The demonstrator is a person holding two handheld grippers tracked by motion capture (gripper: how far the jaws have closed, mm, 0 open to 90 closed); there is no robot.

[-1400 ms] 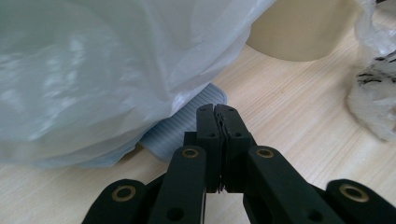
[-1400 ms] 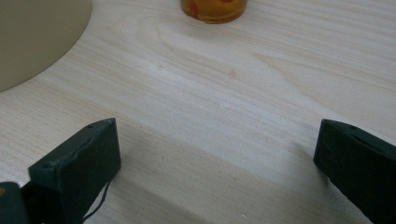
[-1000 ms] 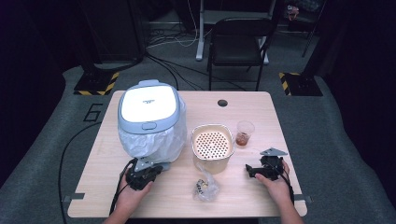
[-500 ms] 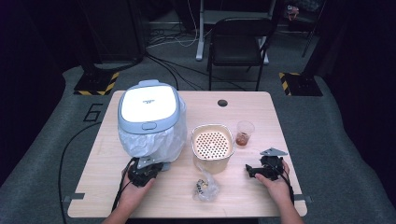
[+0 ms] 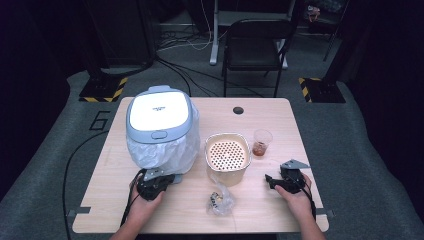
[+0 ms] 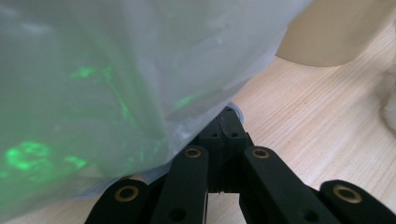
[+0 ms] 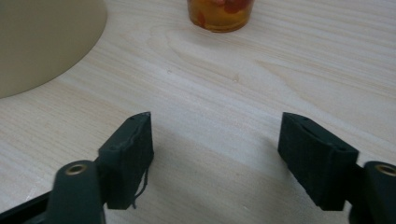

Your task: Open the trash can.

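Left gripper [image 5: 159, 181]: we had jaws pinched together on the plastic bag [image 6: 116, 84] hem, at the cooker's [image 5: 159, 112] six o'clock.
Right gripper [image 7: 217, 158]: jaws spread wide, idle.
Step, we judged: unbagging; next needed a steady pull.

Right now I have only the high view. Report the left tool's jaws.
Observer: The left tool is shut, tips at the bag's lower edge. Whether they pinch film, I cannot tell.
Operator: Now the other one.
Observer: The right tool is open, with bare table between its jaws.
Operator: Say what lies ahead of it.
Observer: The cup, holding amber liquid with reddish bits.
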